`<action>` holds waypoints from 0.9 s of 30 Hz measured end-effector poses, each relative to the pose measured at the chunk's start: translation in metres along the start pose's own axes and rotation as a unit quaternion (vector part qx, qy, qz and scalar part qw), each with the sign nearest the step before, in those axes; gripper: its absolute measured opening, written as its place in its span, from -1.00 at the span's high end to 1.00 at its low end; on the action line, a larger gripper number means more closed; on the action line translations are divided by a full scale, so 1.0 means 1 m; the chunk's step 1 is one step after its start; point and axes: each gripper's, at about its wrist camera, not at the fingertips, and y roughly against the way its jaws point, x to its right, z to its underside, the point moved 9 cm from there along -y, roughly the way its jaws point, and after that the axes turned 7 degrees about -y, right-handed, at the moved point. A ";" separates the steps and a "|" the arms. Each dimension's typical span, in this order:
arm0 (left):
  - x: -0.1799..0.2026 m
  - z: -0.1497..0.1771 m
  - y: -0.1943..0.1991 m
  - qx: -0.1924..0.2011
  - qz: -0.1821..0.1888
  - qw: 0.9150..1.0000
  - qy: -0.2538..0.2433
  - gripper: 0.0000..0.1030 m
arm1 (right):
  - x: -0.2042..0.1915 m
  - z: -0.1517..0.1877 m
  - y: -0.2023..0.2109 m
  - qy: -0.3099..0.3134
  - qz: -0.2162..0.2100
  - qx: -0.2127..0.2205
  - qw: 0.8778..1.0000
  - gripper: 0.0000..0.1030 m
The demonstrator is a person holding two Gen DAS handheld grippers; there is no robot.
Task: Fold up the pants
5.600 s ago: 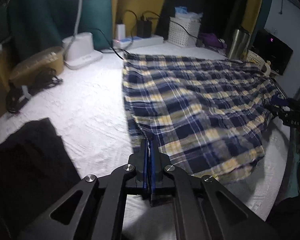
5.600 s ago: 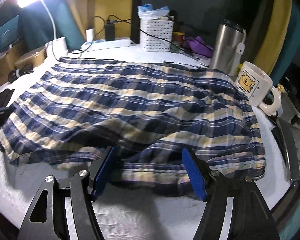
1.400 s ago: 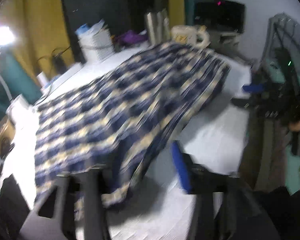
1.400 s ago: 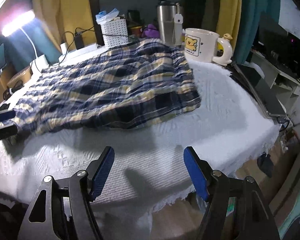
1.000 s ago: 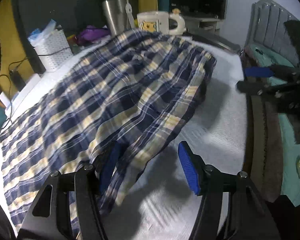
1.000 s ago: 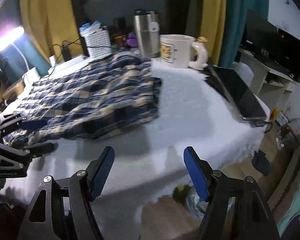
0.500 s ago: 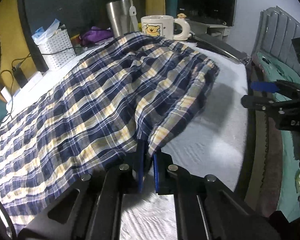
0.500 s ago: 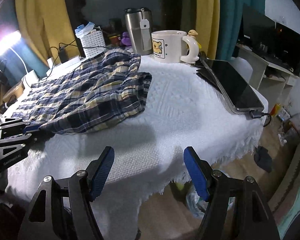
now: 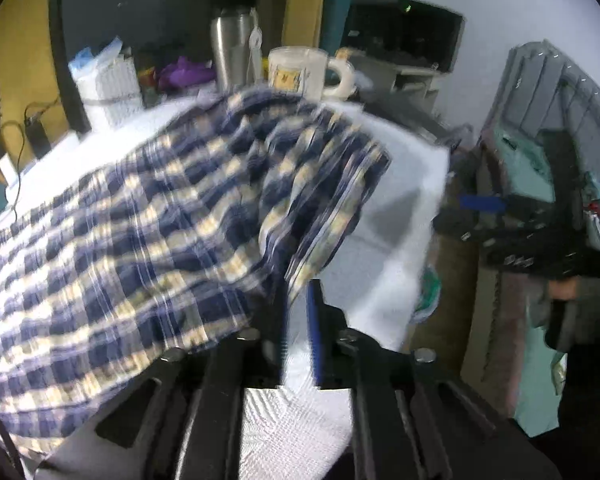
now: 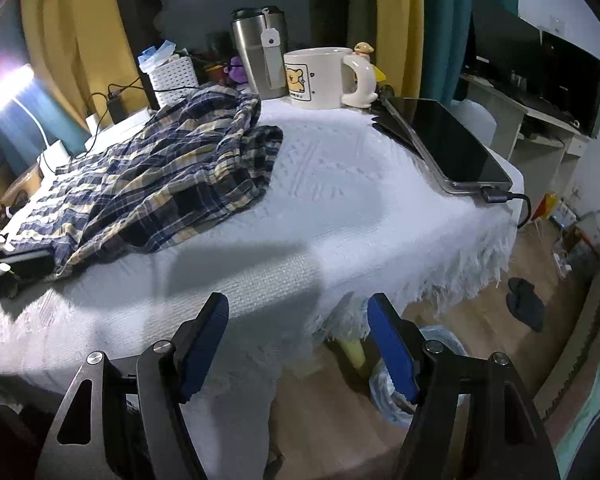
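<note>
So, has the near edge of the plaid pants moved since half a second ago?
Yes. The left gripper has lifted the plaid pants edge off the white tablecloth, bunching it toward the bear mug.

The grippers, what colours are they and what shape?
Each is a black metal fork. The right gripper has two arms with triangle cut-outs, shiny silver bolts and bright blue pads inside the fingers. The left gripper matches, though blurred.

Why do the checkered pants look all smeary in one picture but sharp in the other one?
Left wrist view: the pants and mug are smeared by motion blur, while the left claw pinches the fabric edge. Right wrist view: sharp, with the lamp glaring at the left edge and a dark shadow on the white tablecloth before the open right claw.
</note>
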 end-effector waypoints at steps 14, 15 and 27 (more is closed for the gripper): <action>-0.048 -0.044 -0.064 -0.022 -0.009 0.998 0.057 -0.06 | 0.004 -0.009 -0.004 -0.007 -0.003 -0.001 1.000 -0.44; -0.048 -0.044 -0.074 -0.033 -0.010 0.998 0.053 -0.06 | 0.006 -0.009 -0.005 -0.010 -0.002 -0.003 1.000 -0.44; 0.004 -0.064 -0.082 -0.028 0.054 0.998 0.001 -0.05 | 0.020 -0.012 -0.004 -0.028 0.019 -0.006 0.999 -0.45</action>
